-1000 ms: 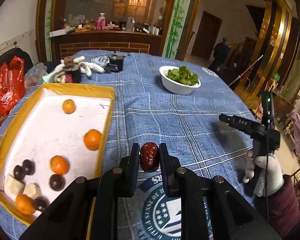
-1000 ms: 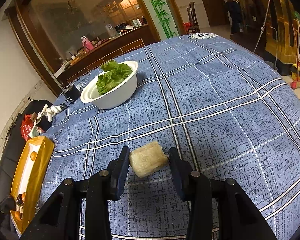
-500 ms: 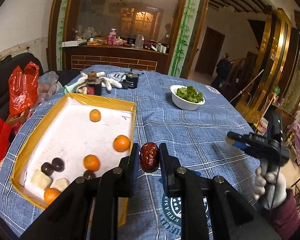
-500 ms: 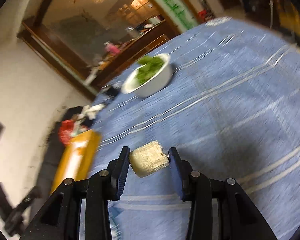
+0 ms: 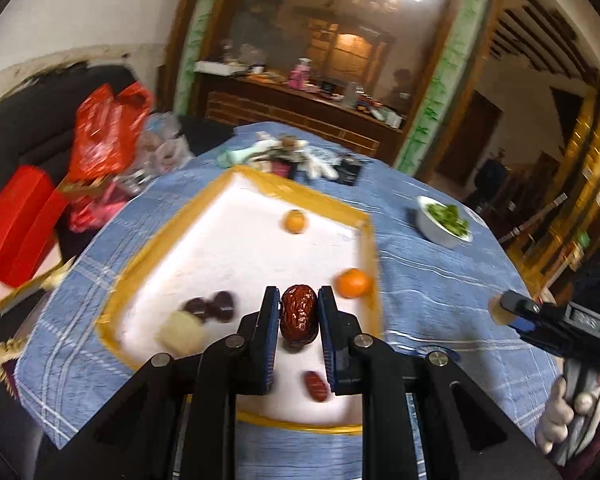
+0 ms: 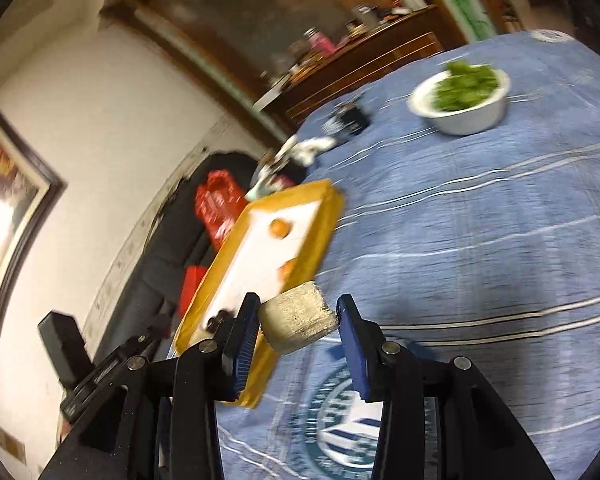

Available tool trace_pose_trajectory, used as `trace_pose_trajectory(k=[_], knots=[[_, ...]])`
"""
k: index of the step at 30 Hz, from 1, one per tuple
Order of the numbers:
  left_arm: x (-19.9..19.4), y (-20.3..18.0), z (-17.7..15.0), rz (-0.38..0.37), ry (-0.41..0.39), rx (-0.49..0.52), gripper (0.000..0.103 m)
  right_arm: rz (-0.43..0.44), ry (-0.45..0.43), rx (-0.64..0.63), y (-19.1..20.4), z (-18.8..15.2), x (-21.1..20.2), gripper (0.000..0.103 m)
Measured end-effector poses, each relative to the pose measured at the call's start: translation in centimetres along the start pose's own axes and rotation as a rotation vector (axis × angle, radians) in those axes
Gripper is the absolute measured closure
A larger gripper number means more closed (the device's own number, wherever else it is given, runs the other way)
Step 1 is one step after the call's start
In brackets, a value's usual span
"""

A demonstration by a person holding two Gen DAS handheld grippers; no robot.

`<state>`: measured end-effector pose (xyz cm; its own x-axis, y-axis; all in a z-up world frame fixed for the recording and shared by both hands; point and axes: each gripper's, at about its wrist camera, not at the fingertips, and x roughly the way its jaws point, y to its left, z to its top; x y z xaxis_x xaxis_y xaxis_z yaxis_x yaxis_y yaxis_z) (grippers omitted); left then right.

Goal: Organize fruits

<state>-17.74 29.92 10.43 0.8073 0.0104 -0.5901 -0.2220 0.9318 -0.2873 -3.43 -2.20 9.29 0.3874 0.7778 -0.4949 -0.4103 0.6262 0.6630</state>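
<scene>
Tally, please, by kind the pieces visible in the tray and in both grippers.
Oranges: 2
Red dates: 2 (one in left gripper)
Dark round fruits: 2
Pale chunks: 2 (one in right gripper)
Total: 8 visible; the left gripper hides part of the tray.

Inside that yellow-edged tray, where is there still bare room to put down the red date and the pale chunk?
The tray floor is bare across its far left half, from the far corner to the lone orange. A smaller gap lies between that orange and the orange by the right rim. The near left is crowded: dark fruits and a pale chunk cluster there.
</scene>
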Motion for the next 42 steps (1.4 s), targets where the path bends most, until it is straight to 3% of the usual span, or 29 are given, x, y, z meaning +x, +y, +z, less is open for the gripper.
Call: trace_pose_trajectory(k=[11, 17, 21, 24, 27, 30, 34, 37, 42], knots=[[2.8, 5.4, 0.5, 0.051, 0.054, -0.084, 0.084, -0.048, 0.187, -0.175, 7.4, -1.8, 12.3, 0.059], [4.5, 6.3, 0.6, 0.045, 0.078, -0.104, 0.084, -0.2, 0.203, -0.314, 9.2, -2.3, 16.6, 0.058], [4.6, 6.4, 0.7, 0.037, 0.08, -0.114, 0.043, -0.228, 0.192, -0.35, 9.5, -2.2, 17.6, 0.054], [3.3, 6.2, 0.9, 0.031, 0.049, -0.112, 0.033, -0.212, 0.169, -0.342, 9.8, -2.1, 17.1, 0.044], [2.0, 5.7, 1.2, 0.043, 0.015, -0.101, 0.022, -0.207, 0.122, -0.313, 9.9, -2.0, 15.3, 0.044], [1.1, 4.6, 1.3, 0.059, -0.005, -0.078, 0.021, -0.189, 0.065, -0.275, 9.5, -2.0, 12.5, 0.043], [0.0, 1.4, 1.2, 0.079, -0.026, 0.0, 0.02, -0.208, -0.038, -0.26, 8.5, -2.9, 7.8, 0.034], [-0.9, -1.3, 0.8, 0.081, -0.048, 0.048, 0.014, -0.226, -0.064, -0.245, 7.3, -3.5, 5.3, 0.034], [-2.0, -5.9, 0.1, 0.053, -0.062, 0.116, 0.013, -0.252, -0.119, -0.208, 5.3, -4.2, 1.1, 0.034]])
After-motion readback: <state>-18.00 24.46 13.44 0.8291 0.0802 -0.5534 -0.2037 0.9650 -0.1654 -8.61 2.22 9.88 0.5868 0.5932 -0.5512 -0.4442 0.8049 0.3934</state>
